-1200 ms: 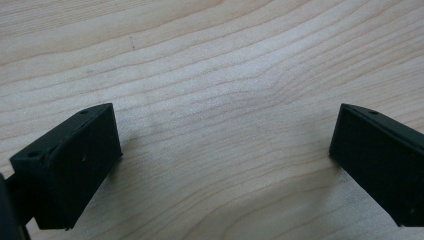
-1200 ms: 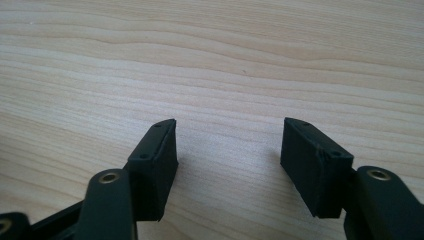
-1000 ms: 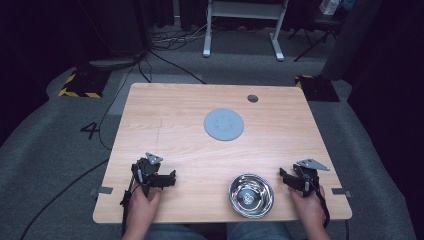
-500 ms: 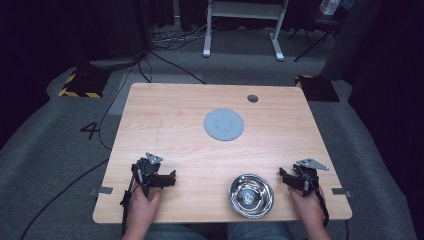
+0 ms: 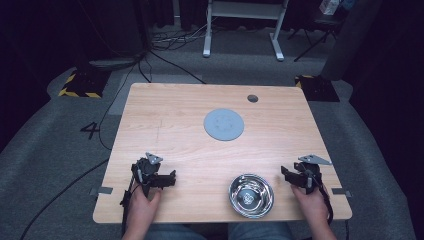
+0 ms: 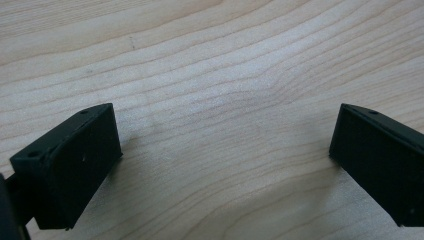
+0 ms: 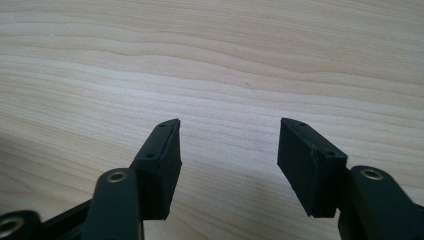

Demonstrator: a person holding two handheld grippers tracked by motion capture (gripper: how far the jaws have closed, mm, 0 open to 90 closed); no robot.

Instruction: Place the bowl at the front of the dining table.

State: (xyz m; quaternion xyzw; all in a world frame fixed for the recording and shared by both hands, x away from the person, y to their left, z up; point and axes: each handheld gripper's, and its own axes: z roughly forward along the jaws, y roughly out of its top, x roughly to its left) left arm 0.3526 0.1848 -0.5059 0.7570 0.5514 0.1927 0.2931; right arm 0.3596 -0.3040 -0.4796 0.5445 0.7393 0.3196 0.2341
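We see a light wooden table (image 5: 165, 115) on grey carpet (image 5: 55, 165), with a white-legged desk frame (image 5: 243, 30) behind it. Black cables (image 5: 165, 47) snake across the floor, hazard-striped mats (image 5: 80, 82) sit near the corners, and the room beyond is dark.

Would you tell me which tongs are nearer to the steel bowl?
The right tongs sit just right of the steel bowl; the left tongs rest farther off to its left.

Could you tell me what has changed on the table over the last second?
Very little. The right gripper has just been closing its jaws slightly, with nothing but bare wood between them. The left gripper rests open on the light wooden table, as before. The shiny steel bowl and the flat grey round disc have not moved.
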